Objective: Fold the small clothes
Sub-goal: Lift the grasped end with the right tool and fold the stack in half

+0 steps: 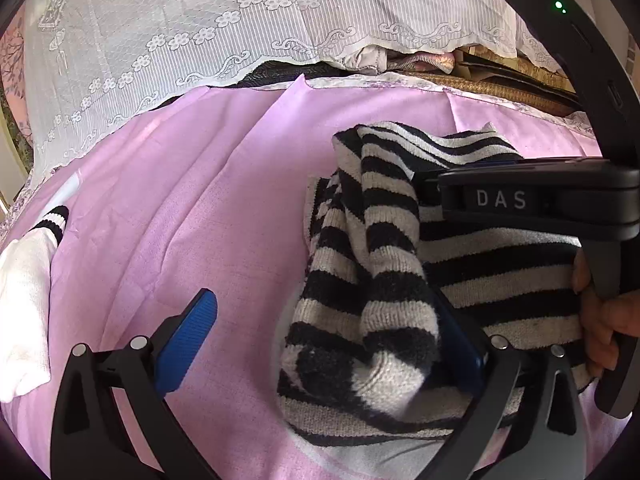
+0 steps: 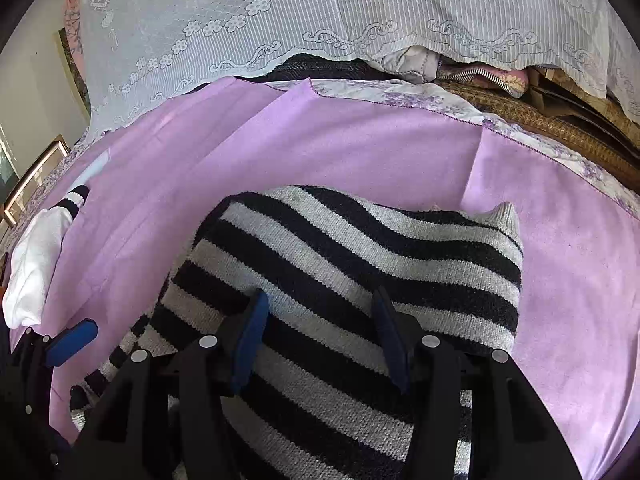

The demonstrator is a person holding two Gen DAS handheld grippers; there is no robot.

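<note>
Striped knit sweater (image 2: pixel 360 264) on lilac sheet (image 2: pixel 360 148)

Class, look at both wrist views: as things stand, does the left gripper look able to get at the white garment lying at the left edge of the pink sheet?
Probably yes. The left gripper stands open, and only bare pink sheet lies between its left finger and the white garment. The striped sweater sits off to the other side, though it drapes against the right finger.

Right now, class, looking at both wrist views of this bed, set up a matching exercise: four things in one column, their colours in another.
Things:
1. knitted sweater
2. bedsheet
3. lace curtain
4. gripper pads

Colours:
A. blue
B. white
C. black and grey-white stripes
D. lilac

Pairs: 1-C, 2-D, 3-B, 4-A
</note>
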